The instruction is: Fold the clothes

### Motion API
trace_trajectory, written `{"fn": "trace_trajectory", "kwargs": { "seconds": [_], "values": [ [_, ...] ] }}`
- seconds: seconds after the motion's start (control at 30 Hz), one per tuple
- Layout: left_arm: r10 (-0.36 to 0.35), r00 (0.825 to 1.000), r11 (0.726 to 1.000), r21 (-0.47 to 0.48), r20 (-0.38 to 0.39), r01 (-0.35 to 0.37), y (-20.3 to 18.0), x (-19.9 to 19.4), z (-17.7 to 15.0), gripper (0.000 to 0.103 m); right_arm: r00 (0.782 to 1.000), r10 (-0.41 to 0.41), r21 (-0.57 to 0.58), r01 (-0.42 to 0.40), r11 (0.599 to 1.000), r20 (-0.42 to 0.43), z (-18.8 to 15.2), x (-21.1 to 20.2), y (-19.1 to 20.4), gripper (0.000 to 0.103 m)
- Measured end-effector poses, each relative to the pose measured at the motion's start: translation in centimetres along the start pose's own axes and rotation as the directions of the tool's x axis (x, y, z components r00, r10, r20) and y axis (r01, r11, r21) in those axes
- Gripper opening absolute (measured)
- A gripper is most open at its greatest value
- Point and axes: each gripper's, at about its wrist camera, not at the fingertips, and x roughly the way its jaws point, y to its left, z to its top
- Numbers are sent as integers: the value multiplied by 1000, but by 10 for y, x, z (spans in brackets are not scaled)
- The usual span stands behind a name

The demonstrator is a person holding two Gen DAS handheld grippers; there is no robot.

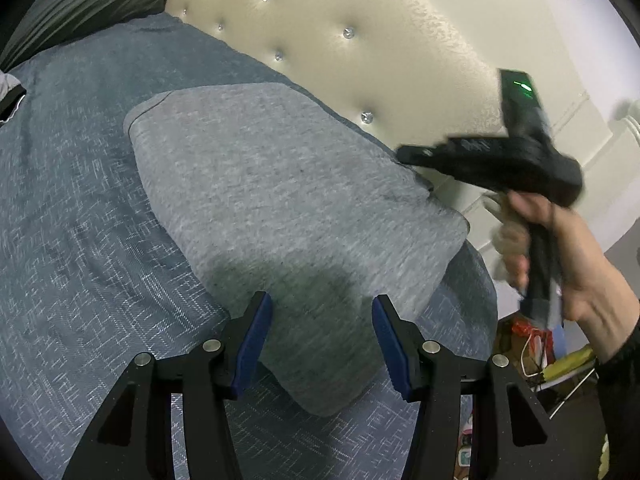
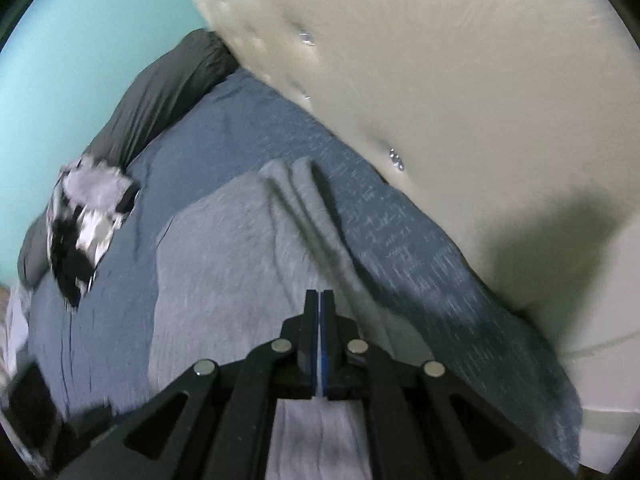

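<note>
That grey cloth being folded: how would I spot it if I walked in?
Find the bed with the blue-grey cover against the cream tufted headboard. The folded cloth lies on the cover near the headboard. It is lighter, plain heather grey, unlike the black-and-white clothes by the dark pillow.

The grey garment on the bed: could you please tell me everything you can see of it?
The grey garment is a light heathered knit, folded into a flat, rounded rectangle on the blue bedspread beside the cream headboard. The right wrist view shows long creases along one side. The left gripper stands open over its near edge, apparently without pressing on it.
</note>
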Motion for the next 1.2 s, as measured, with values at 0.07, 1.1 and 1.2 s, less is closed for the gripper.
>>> {"fn": "trace_trajectory", "kwargs": {
  "seconds": [0.07,1.1,1.2],
  "values": [
    [4,1000,1000,3,-1,-4,-2,3,1,56,999,33,-35,-33,999,0,-14,-10,3,0],
    [75,997,997,-3,-6,-75,-6,-33,-28,56,993,76,37,-80,996,95,-89,-45,-21,0],
    [90,996,996,-24,-15,-91,4,-39,-37,56,983,156,-19,-155,988,99,-88,-42,9,0]
  ]
}}
